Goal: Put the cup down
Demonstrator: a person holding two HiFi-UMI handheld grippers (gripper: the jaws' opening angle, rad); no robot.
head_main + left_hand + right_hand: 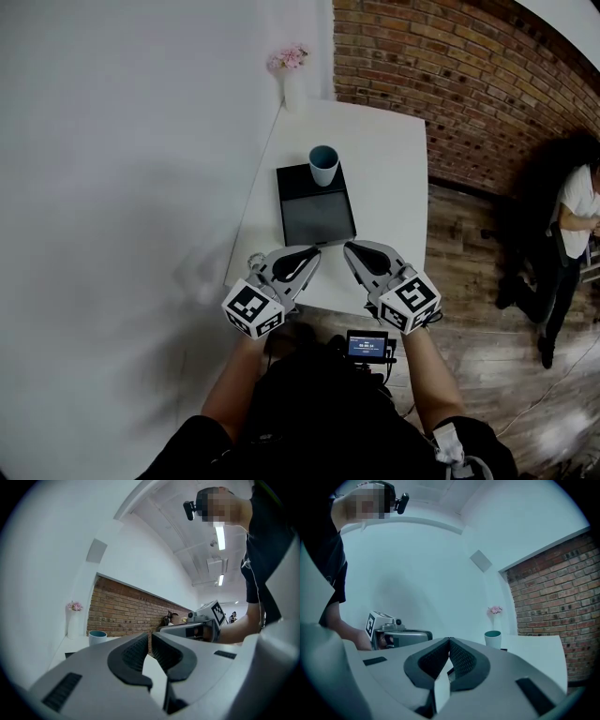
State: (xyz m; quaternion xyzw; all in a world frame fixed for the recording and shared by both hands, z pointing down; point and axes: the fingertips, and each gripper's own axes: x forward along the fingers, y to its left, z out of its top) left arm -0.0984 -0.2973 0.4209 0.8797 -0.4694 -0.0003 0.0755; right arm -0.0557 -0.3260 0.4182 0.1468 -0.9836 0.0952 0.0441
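The left gripper [150, 635] and the right gripper [449, 641] both have their fingers pressed together, pinching nothing. The cup [323, 165] stands on the black tray [317, 223], well apart from both.

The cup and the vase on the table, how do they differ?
The cup is light blue and squat; the vase is white and slimmer. The cup stands on the black tray; the vase on the table, at its far corner. The vase holds flowers; the cup none. Both stand upright.
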